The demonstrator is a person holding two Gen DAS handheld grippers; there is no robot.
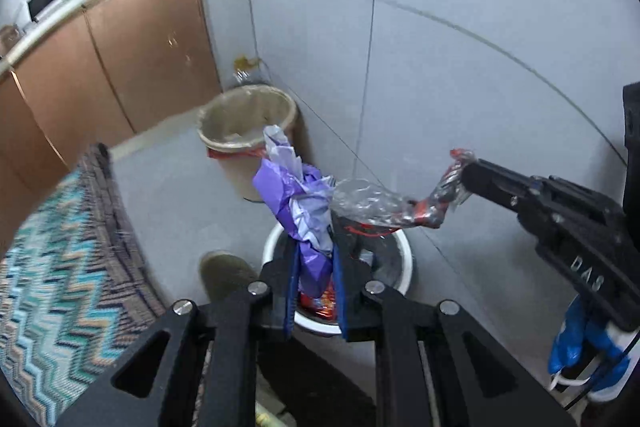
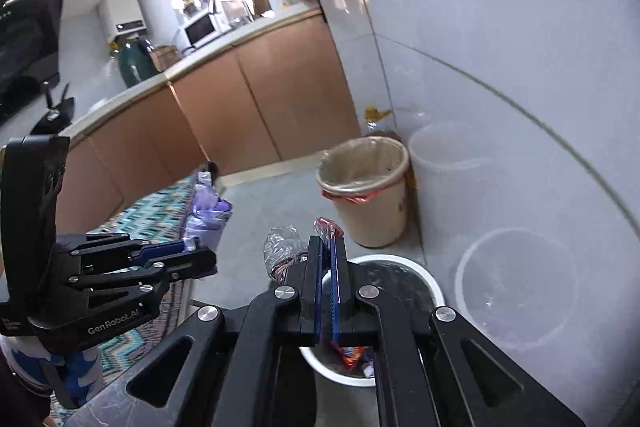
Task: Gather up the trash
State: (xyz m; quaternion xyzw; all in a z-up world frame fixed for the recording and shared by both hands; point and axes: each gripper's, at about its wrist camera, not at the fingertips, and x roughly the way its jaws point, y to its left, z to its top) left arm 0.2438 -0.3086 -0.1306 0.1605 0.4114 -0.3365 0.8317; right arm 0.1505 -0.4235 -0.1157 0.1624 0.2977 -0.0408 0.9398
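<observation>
L claw [image 1: 314,259] clamps purple wrapper [image 1: 298,199], R claw [image 2: 327,247] pinches clear wrapper [image 2: 282,247]. Both above white bin [image 2: 434,293] rim; beige bin [image 2: 368,195] nr wall, bare floor between.

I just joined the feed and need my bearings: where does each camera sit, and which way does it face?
Left wrist: rides the left gripper, looking down past its jaws, shut on purple crumpled paper, at the white bin; a shoe toe shows.
Right wrist: rides the right gripper, looking down at the white bin, jaws shut on a clear-and-red plastic wrapper.
Shared: white bin, beige lined bin, brown cabinets, and each other's gripper.
</observation>
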